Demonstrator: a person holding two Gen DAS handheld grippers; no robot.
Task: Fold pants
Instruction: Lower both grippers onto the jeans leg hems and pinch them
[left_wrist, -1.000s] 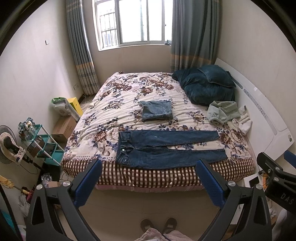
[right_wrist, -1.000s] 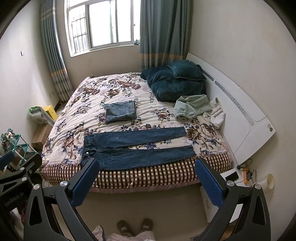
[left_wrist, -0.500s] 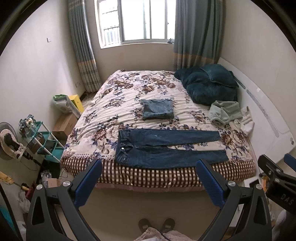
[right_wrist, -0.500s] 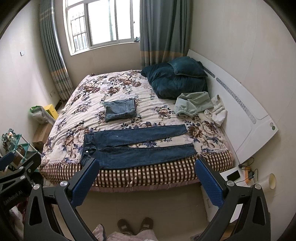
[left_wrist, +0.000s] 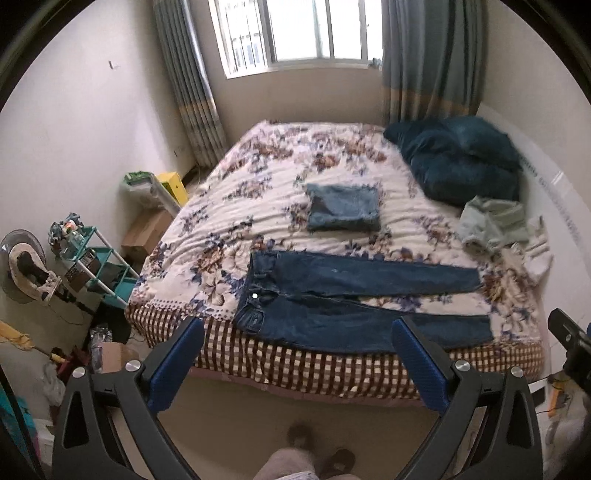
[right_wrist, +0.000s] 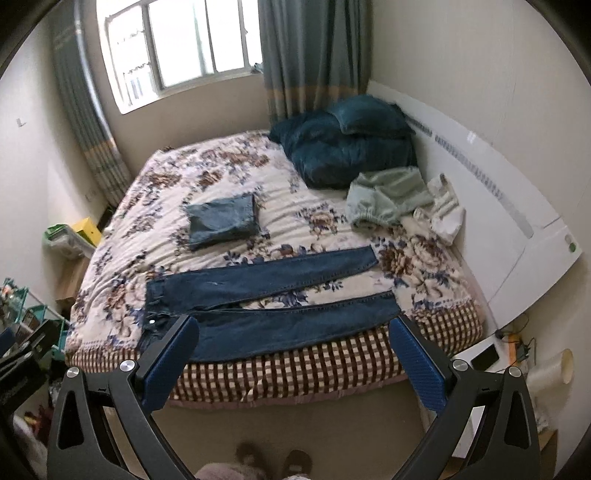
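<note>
Dark blue jeans (left_wrist: 354, 299) lie flat along the near edge of the floral bed (left_wrist: 258, 184), waistband to the left, both legs stretched right and slightly apart. They show in the right wrist view (right_wrist: 266, 295) too. My left gripper (left_wrist: 297, 354) is open and empty, held above the floor in front of the bed, short of the jeans. My right gripper (right_wrist: 295, 354) is open and empty too, at the same distance. A folded lighter denim piece (left_wrist: 343, 212) lies mid-bed behind the jeans.
Dark teal pillows (left_wrist: 461, 162) and a crumpled pale green garment (left_wrist: 491, 221) with white cloth (right_wrist: 447, 214) sit at the right by the white headboard (right_wrist: 517, 221). A teal rack (left_wrist: 99, 269), fan and boxes stand left of the bed. My feet (left_wrist: 321, 450) show on the floor.
Both grippers have moved closer to the bed and tilted, so the jeans look larger. The jeans and other clothes have not moved. Both grippers stay open.
</note>
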